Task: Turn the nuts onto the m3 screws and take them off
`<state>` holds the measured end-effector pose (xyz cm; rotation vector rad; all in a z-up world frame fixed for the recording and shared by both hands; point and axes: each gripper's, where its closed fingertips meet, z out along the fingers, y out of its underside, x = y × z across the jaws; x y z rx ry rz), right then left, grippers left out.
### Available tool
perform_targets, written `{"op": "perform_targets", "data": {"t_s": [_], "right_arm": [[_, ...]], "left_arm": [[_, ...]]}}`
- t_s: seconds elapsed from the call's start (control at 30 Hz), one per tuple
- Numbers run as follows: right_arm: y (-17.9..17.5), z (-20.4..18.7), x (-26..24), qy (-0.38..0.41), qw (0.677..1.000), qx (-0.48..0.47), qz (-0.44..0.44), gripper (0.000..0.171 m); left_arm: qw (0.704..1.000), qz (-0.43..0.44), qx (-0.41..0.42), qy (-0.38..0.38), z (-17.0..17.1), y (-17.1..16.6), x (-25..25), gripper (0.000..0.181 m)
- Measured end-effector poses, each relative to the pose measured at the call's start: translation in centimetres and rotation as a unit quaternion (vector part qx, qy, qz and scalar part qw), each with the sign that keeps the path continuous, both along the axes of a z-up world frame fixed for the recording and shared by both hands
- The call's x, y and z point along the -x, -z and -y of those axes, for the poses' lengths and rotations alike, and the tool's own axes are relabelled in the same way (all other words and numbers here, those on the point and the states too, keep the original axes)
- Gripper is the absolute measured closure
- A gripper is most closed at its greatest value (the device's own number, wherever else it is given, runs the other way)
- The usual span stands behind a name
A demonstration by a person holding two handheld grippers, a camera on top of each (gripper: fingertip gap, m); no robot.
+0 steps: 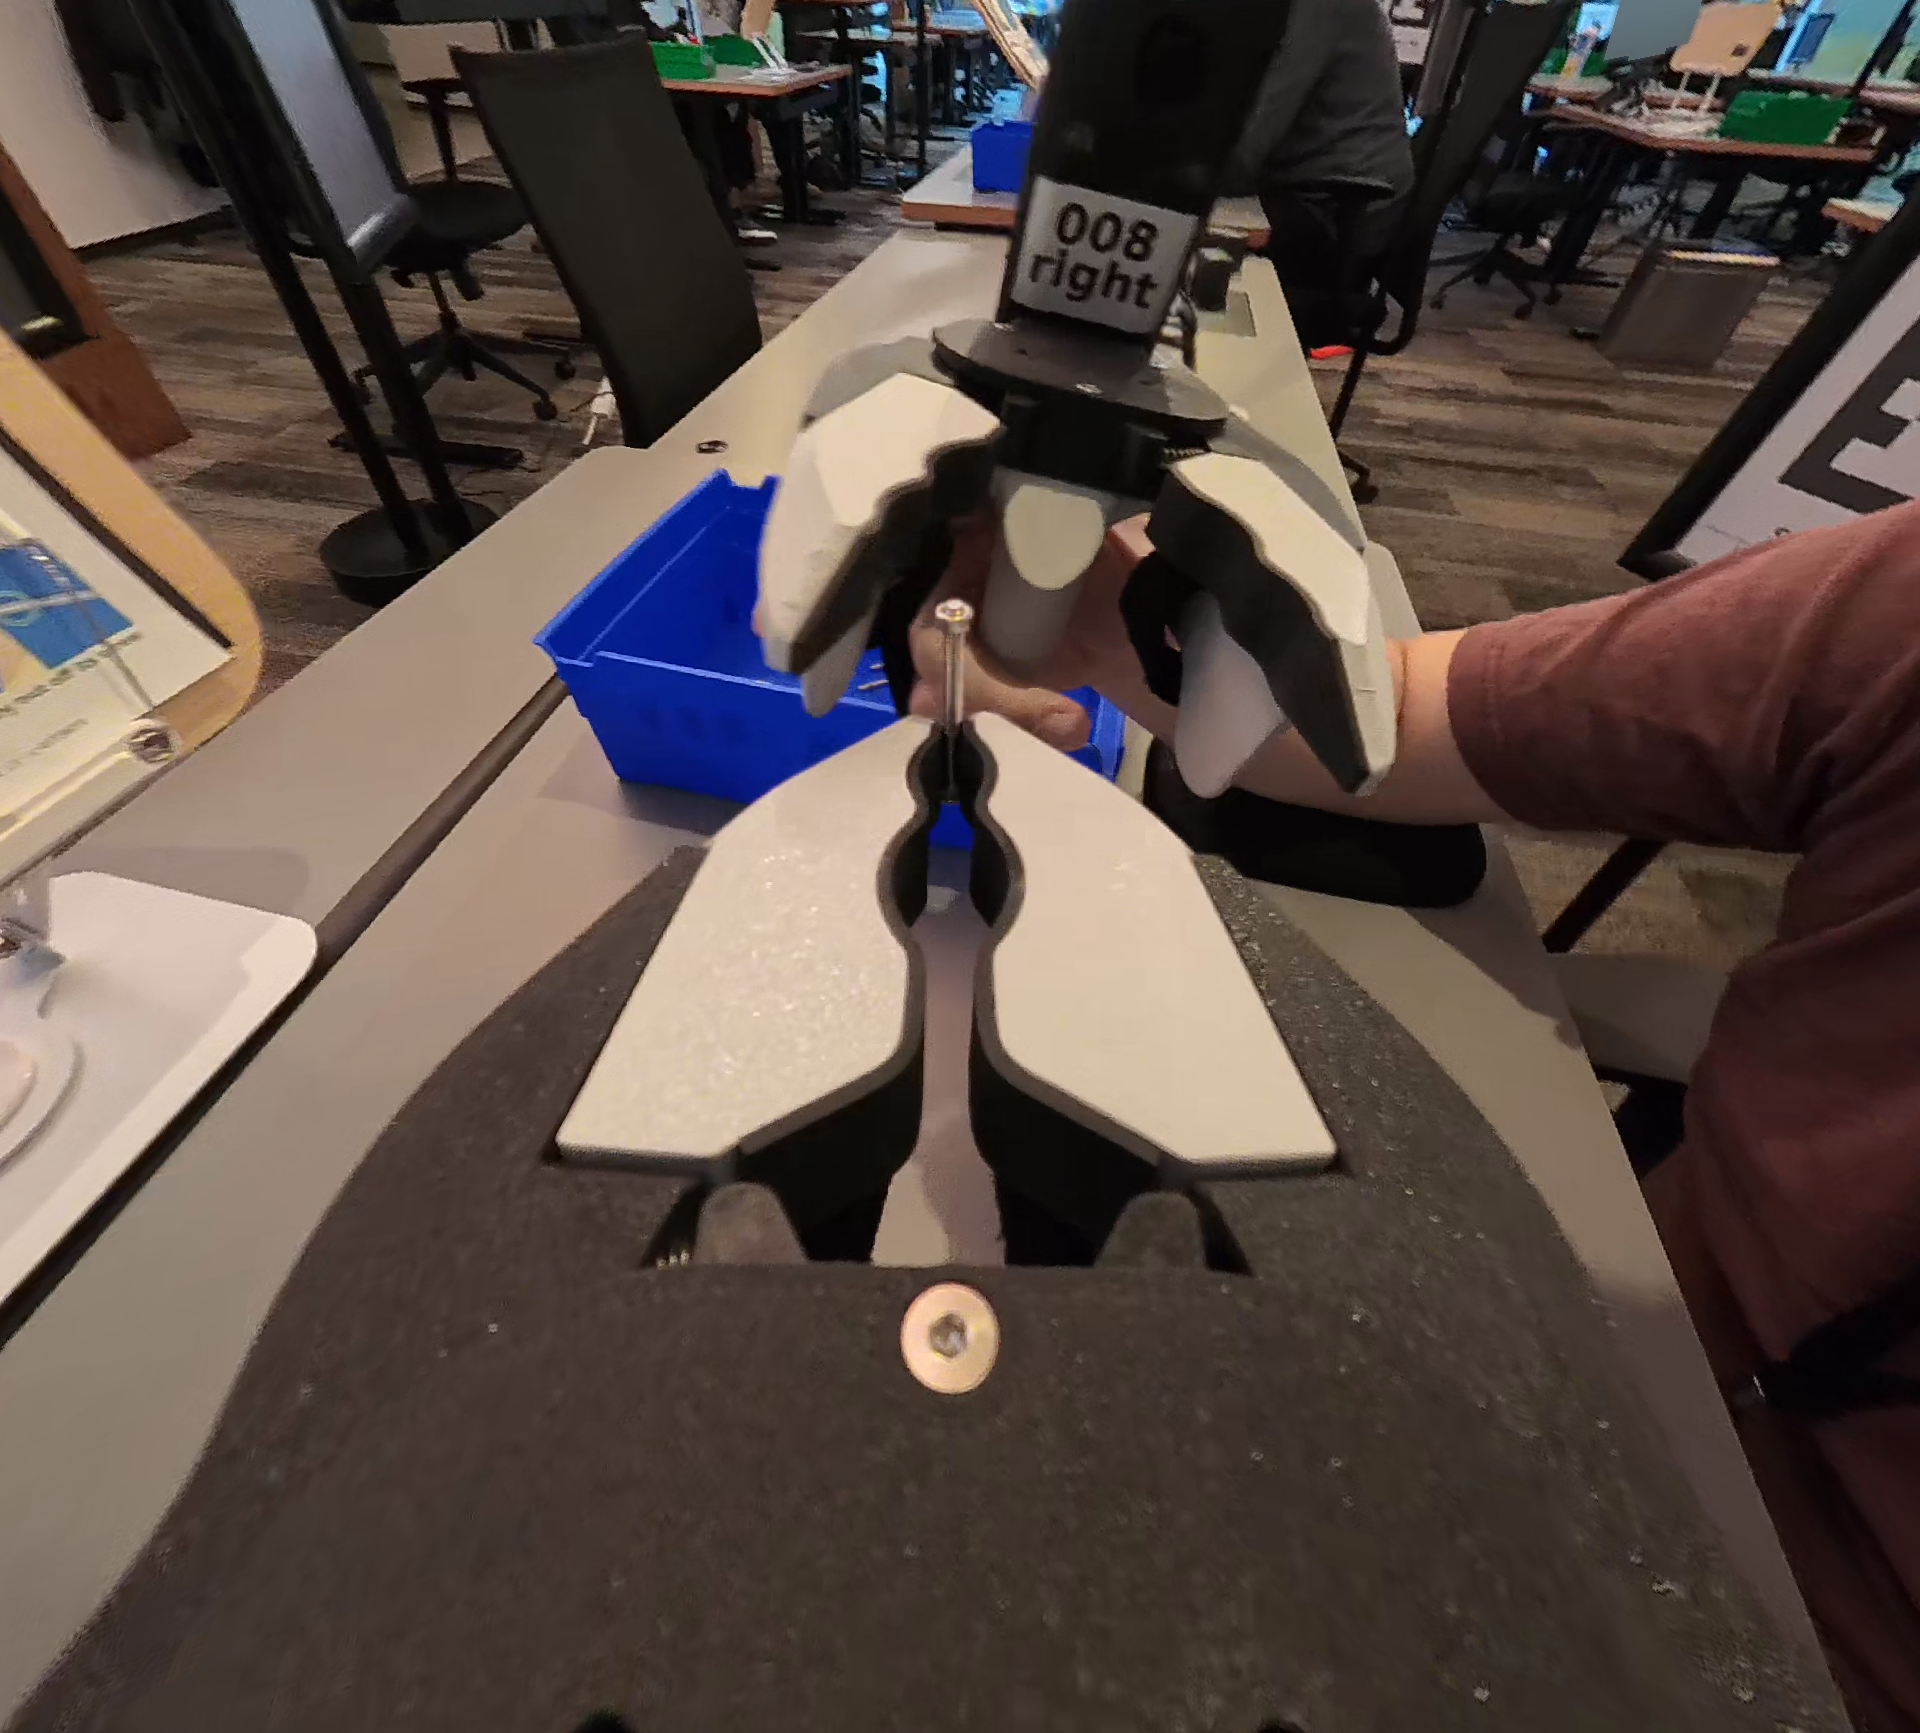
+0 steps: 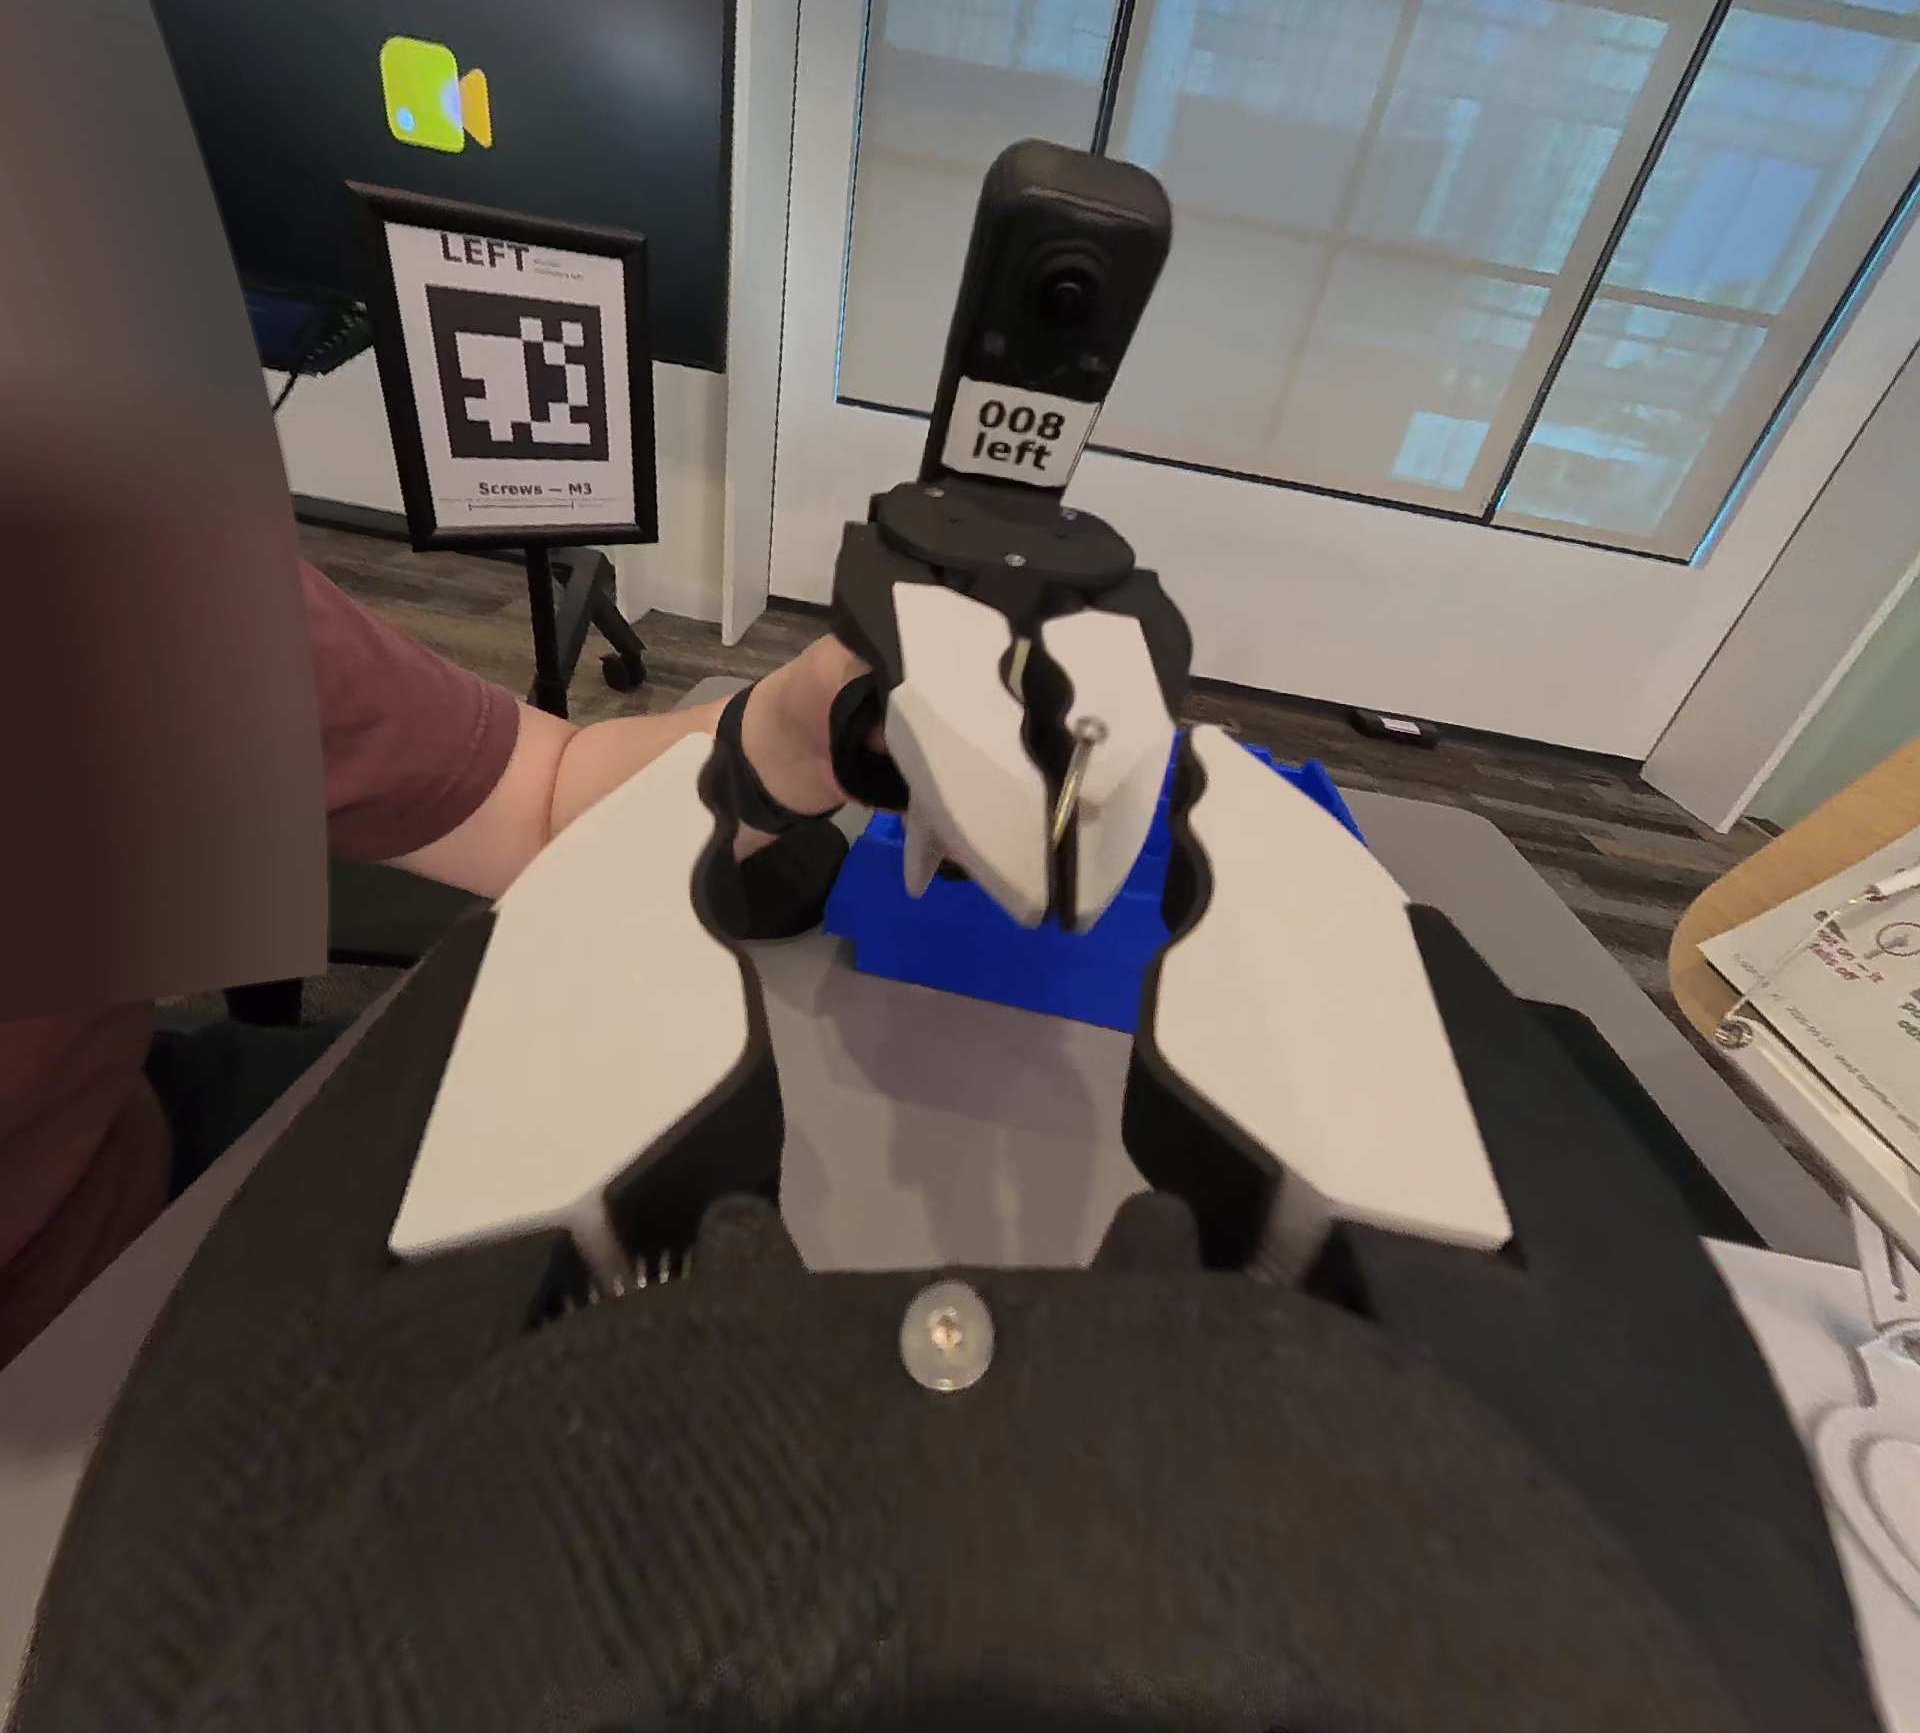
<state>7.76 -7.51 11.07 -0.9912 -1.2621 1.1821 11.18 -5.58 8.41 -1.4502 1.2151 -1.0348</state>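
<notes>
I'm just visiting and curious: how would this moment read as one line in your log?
left tongs: shut on screw, head up | right tongs: open, empty | blue bin: behind | nut: not visible

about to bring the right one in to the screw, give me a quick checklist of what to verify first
1. Left gripper shut on the screw: ok.
2. Screw head end stands clear above the fingers: ok.
3. Right gripper open: ok.
4. Nut in the right gripper: not ok, nothing shows between its fingers.
5. Nut already on the screw: cannot tell, none visible on the exposed shaft.
6. Blue bin within reach, below the grippers: ok; whether nuts lie in it, cannot tell.
</notes>
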Motion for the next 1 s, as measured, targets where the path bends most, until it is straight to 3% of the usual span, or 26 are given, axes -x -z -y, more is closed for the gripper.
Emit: {"op": "perform_targets", "data": {"t_s": [0.17, 0.47, 0.77, 1.0], "right_arm": [[-0.1, 1.2, 0.8, -0.019, 1.0, 0.002, -0.01, 0.09], [-0.7, 0.4, -0.2, 0.005, 1.0, -0.009, -0.008, 0.086], [-0.2, 1.0, 0.8, -0.008, 1.0, 0.005, -0.009, 0.088], [-0.1, 0.3, 0.4, 0.01, 1.0, -0.003, 0.003, 0.079]], "left_arm": [[1.0, -0.014, -0.011, 0.008, 0.9, 0.8, -1.4, 0.18], [0.998, 0.041, 0.001, -0.047, -1.7, -1.3, 1.2, 0.18], [1.0, 0.009, -0.004, -0.007, 0.0, 0.2, -0.9, 0.18], [0.998, 0.036, -0.001, -0.049, -2.0, -0.8, 0.9, 0.18]]}}
